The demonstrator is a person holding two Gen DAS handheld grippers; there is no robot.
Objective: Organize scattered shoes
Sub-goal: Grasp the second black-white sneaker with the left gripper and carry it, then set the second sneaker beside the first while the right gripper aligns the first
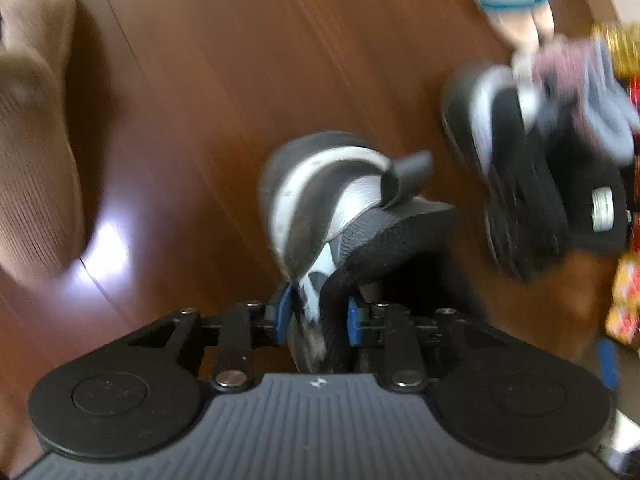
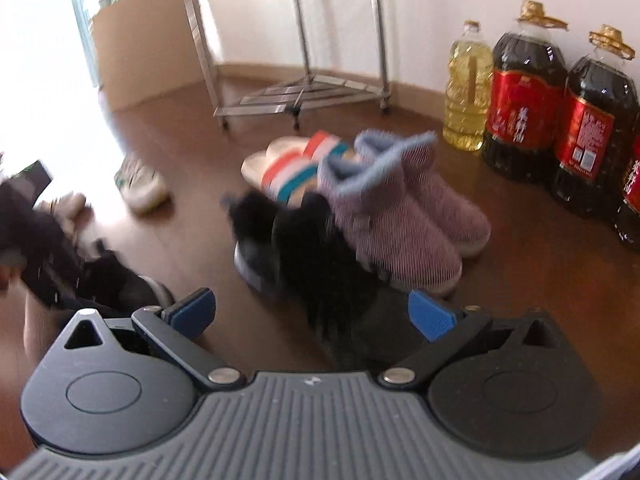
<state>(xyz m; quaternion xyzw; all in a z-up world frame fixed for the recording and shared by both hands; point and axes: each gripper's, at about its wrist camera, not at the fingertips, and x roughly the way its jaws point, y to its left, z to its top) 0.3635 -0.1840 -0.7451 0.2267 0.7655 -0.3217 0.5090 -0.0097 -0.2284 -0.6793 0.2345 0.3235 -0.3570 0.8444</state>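
My left gripper [image 1: 316, 314] is shut on the collar of a black and white sneaker [image 1: 332, 204] and holds it above the wooden floor. Its twin, a second black sneaker [image 1: 516, 168], lies on the floor to the right. In the right wrist view my right gripper [image 2: 312, 314] is open and empty just above that black sneaker [image 2: 320, 264]. Beside it stand a pair of purple fuzzy boots [image 2: 404, 216] and striped slippers [image 2: 292, 172]. A white sneaker [image 2: 140, 184] lies apart to the left.
Several large oil bottles [image 2: 520, 96] line the wall at right. A metal rack [image 2: 296, 40] and a cardboard box [image 2: 136, 48] stand at the back. A person's socked foot [image 1: 36, 120] is at left on the floor.
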